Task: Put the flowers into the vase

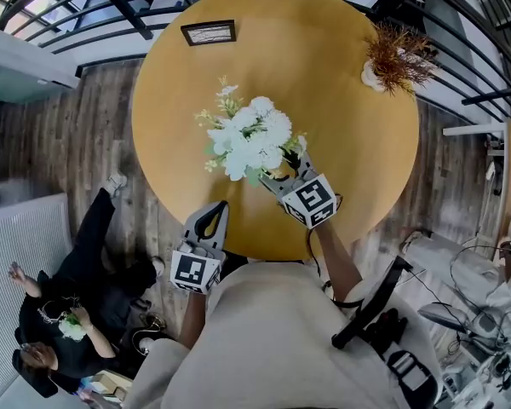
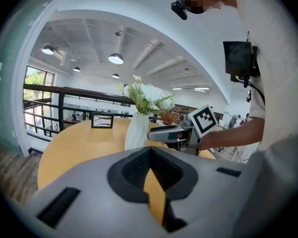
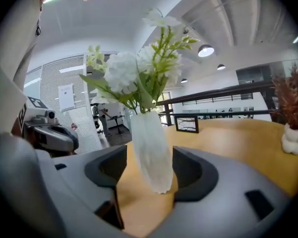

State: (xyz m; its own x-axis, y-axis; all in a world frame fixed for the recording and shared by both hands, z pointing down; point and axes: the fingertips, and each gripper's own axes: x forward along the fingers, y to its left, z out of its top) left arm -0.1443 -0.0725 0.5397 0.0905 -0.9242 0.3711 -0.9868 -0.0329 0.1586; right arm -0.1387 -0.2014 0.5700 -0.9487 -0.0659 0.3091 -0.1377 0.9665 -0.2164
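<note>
Wooden floorboards (image 1: 85, 135) and a black railing (image 1: 94, 7) surround a round, tan table (image 1: 341, 126). Near its middle stands a white vase (image 3: 151, 150), and the white flowers (image 1: 251, 139) with green leaves already sit in it, their stems going down through its mouth. From the head view the blooms hide the vase beneath them.

The right tool (image 1: 283, 170) is at the vase with its jaws spread wide. The right gripper view shows the vase upright between the two dark pads, with a gap on either side, so neither pad presses on it.

The left tool (image 1: 211, 220) hangs over the table's near edge, apart from the vase, with its jaws pressed together on nothing. Only a thin sliver of table shows between them.

Farther off on the table, a small dark picture frame (image 1: 209, 32) stands by the far edge and a dried brown plant (image 1: 398, 58) in a small white pot sits to the right. A person (image 1: 68, 305) in dark clothes sits on the floor to the left.
</note>
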